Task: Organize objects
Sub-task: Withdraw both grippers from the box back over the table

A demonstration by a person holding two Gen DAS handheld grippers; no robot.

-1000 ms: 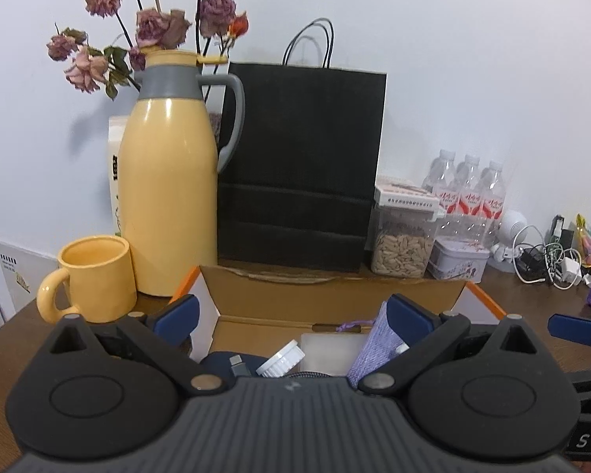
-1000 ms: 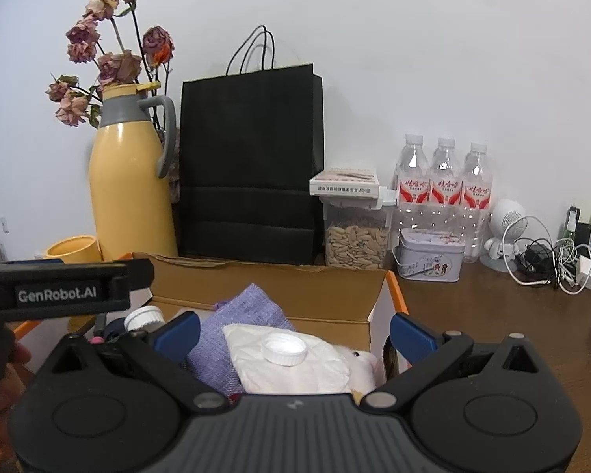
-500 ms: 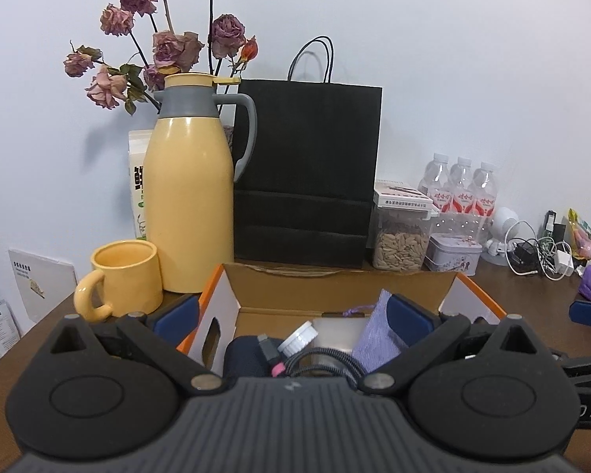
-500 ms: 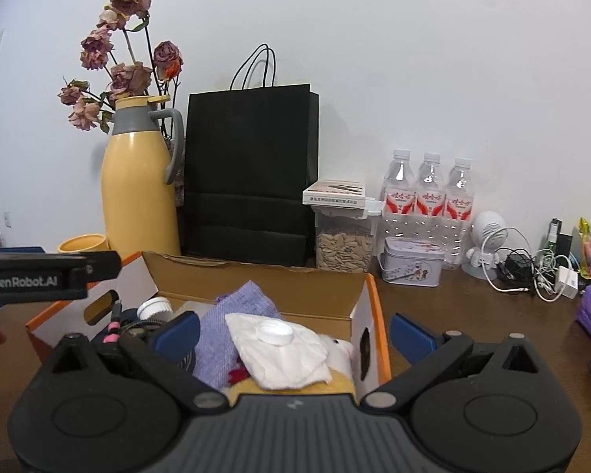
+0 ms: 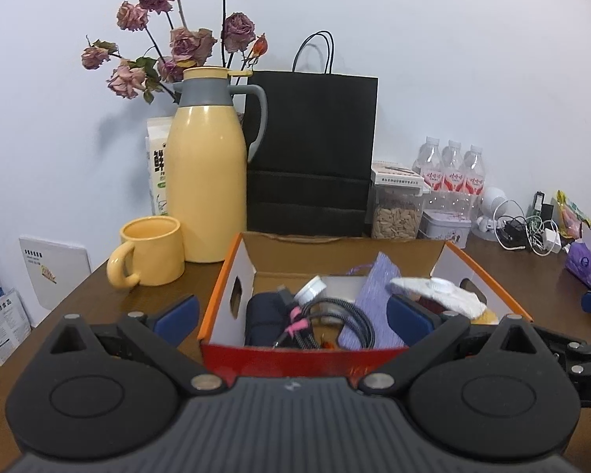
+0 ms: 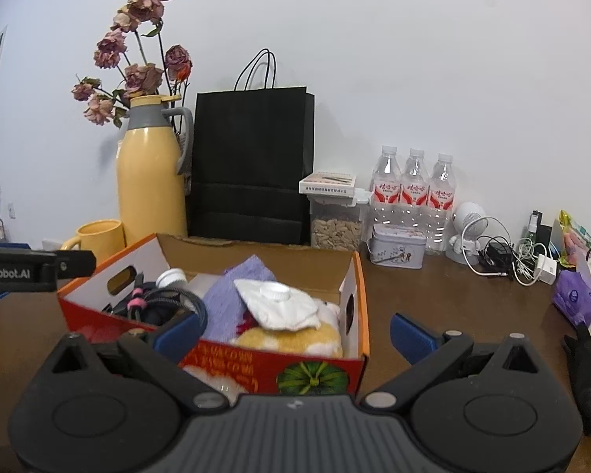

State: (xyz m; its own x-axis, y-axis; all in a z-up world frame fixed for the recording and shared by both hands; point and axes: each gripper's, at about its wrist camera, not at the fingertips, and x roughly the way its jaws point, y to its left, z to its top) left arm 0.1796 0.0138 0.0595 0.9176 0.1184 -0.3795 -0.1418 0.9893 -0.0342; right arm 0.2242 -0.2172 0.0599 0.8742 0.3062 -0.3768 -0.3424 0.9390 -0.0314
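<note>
An open cardboard box (image 5: 224,295) with orange rims and a red front stands on the brown table, also in the right wrist view (image 6: 354,276). It holds a black cable coil (image 5: 335,315), a dark pouch (image 5: 262,315), a white cap (image 5: 309,289), a purple cloth (image 5: 378,295), a white mask (image 6: 277,303) and a yellow plush (image 6: 295,337). My left gripper (image 5: 291,315) is open and empty just in front of the box. My right gripper (image 6: 293,333) is open and empty at the box's near right corner.
Behind the box stand a yellow thermos (image 5: 207,181), a yellow mug (image 5: 149,250), a black paper bag (image 5: 311,153), a seed jar (image 5: 398,213), a tin (image 6: 398,250), water bottles (image 6: 413,189) and tangled chargers (image 6: 512,256). A purple bag (image 6: 575,295) lies right.
Both grippers have pulled back and up from the box, so the box now shows whole in front of them. The jaws stay open.
</note>
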